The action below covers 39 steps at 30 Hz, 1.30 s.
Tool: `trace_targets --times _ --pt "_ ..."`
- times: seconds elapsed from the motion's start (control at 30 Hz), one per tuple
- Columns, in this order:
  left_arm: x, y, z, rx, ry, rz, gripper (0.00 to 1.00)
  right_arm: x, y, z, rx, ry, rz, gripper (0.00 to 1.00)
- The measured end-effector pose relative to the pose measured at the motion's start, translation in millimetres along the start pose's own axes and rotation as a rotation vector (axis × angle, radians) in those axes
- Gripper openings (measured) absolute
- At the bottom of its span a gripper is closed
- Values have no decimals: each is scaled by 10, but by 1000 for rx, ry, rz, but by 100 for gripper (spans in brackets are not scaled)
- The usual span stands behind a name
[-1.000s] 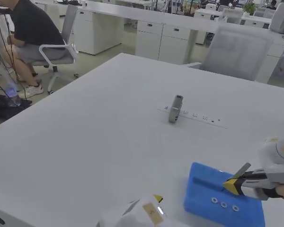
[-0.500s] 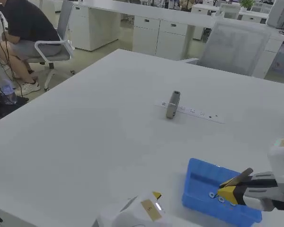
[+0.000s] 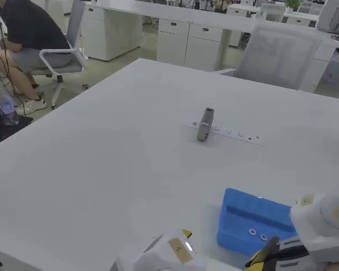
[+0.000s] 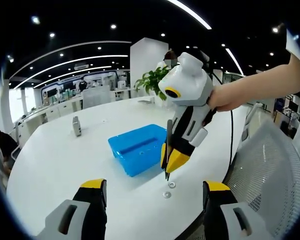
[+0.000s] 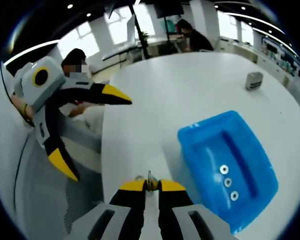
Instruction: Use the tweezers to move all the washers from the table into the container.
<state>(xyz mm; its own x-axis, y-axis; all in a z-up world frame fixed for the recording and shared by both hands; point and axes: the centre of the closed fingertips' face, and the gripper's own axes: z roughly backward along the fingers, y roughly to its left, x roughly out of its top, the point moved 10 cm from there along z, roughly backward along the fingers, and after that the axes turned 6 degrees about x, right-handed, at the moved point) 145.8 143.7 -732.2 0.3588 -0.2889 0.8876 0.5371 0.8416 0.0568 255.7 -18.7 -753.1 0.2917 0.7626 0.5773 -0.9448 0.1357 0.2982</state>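
Observation:
A blue container (image 3: 254, 217) sits near the table's front edge, with small washers (image 3: 252, 231) on its floor; the right gripper view shows three of those washers (image 5: 228, 182) in a row inside the blue container (image 5: 210, 145). My right gripper (image 5: 149, 186) is shut on the tweezers (image 5: 149, 176). In the left gripper view the right gripper (image 4: 172, 160) points the tweezers (image 4: 168, 150) down, their tip just above two washers (image 4: 169, 189) lying on the table in front of the container (image 4: 137, 147). My left gripper (image 4: 155, 200) is open and holds nothing.
A small grey block (image 3: 205, 124) stands mid-table beside a flat power strip (image 3: 237, 135). The table's edge runs close beside the loose washers. A mesh chair (image 4: 270, 165) is near that edge. A person (image 3: 28, 34) sits at the far left.
My right gripper with the tweezers has left the space over the container and dropped toward the table's near edge. The head camera shifted slightly.

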Motion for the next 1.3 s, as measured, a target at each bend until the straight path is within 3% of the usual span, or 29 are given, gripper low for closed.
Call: trace_targets --times 0.43,0.83,1.1,1.3 --pt "2 2 1 2 0 -3 79 -49 43 -37 1 26 -13 6" --pt "0 -3 1 0 3 -9 79 -34 115 -55 -32 41 39 6" --pt "-3 -6 0 -1 6 -14 79 -32 196 -98 -102 92 203 5" --pt "-6 -13 -3 -6 10 -19 79 -88 251 -129 -135 117 262 5"
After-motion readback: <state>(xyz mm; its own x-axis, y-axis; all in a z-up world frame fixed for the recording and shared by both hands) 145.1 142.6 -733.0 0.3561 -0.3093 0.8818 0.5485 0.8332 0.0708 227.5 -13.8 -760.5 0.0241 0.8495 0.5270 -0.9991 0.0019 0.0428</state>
